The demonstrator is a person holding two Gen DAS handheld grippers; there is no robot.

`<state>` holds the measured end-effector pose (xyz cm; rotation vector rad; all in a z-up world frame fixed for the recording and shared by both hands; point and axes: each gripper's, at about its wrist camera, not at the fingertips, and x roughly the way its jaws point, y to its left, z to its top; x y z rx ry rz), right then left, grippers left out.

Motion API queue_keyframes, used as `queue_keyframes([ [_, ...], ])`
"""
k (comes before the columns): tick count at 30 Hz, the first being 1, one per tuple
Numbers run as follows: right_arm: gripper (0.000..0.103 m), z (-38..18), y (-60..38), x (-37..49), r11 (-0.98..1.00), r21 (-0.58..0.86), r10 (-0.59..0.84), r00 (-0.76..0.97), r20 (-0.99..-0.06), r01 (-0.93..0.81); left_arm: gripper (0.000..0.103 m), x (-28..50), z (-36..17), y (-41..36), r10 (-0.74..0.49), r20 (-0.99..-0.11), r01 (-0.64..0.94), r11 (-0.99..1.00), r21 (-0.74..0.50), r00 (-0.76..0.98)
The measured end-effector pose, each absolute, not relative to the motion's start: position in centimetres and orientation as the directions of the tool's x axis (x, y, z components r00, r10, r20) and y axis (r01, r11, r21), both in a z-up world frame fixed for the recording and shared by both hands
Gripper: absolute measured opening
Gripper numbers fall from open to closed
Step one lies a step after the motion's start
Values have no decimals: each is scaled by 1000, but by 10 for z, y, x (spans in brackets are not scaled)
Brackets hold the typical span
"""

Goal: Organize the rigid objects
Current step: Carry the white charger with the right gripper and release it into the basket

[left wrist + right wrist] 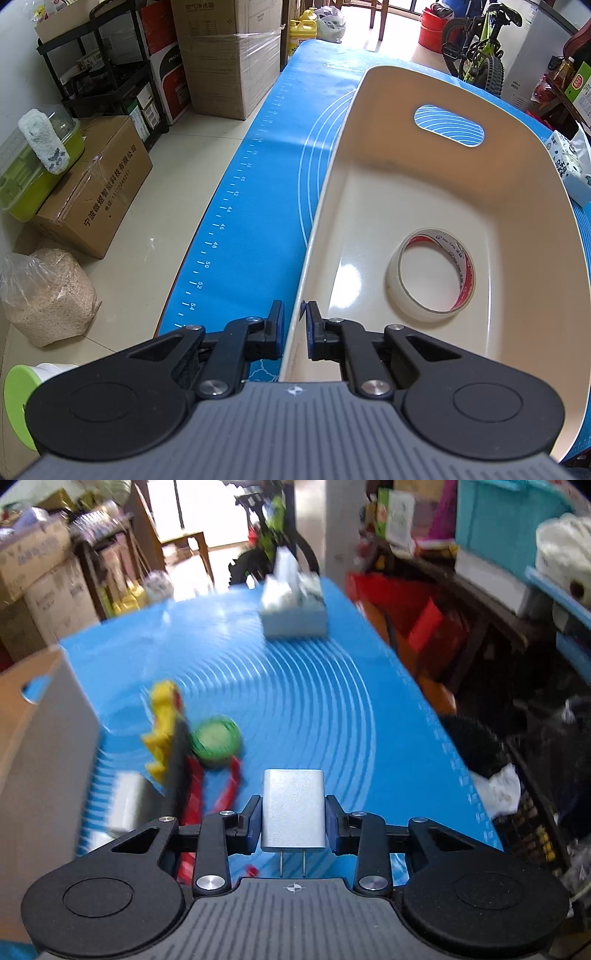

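Note:
My left gripper (294, 317) is shut on the near left rim of a cream plastic bin (424, 177), one finger outside the wall and one inside. A roll of clear tape (431, 275) lies on the bin's floor. My right gripper (293, 814) is shut on a white two-prong charger (293, 810) and holds it above the blue mat (314, 701), prongs pointing back at the camera. On the mat to its left lie a yellow toy (162, 731), a green round lid (216, 744), red-handled scissors (207, 794) and a white block (127, 805). The bin's wall (40, 738) stands at the left.
A tissue box (293, 609) stands at the far end of the mat and shows at the right edge of the left wrist view (570, 162). Cardboard boxes (96, 188), a black shelf (107, 62) and a sack (48, 295) fill the floor left of the table. Cluttered shelves (517, 590) are on the right.

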<state>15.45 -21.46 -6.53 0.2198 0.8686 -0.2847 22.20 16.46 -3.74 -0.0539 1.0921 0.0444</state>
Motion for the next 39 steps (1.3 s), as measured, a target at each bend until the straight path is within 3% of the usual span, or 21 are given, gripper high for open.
queue_keyframes([
  [10, 43, 11, -157, 173, 980, 95, -78, 781, -619, 173, 14, 223, -38, 165, 6, -889, -61, 998, -24, 457],
  [18, 43, 42, -89, 199, 997, 72, 71, 825, -560, -37, 14, 223, -37, 166, 2, -890, -59, 998, -28, 457],
  [28, 43, 17, 4, 211, 971, -2, 187, 760, -623, -240, 14, 222, -37, 166, 2, -890, -51, 998, -24, 456],
  [39, 42, -28, 41, 218, 958, 16, 202, 633, -748, -287, 14, 222, -37, 167, 5, -890, -51, 998, -20, 456],
])
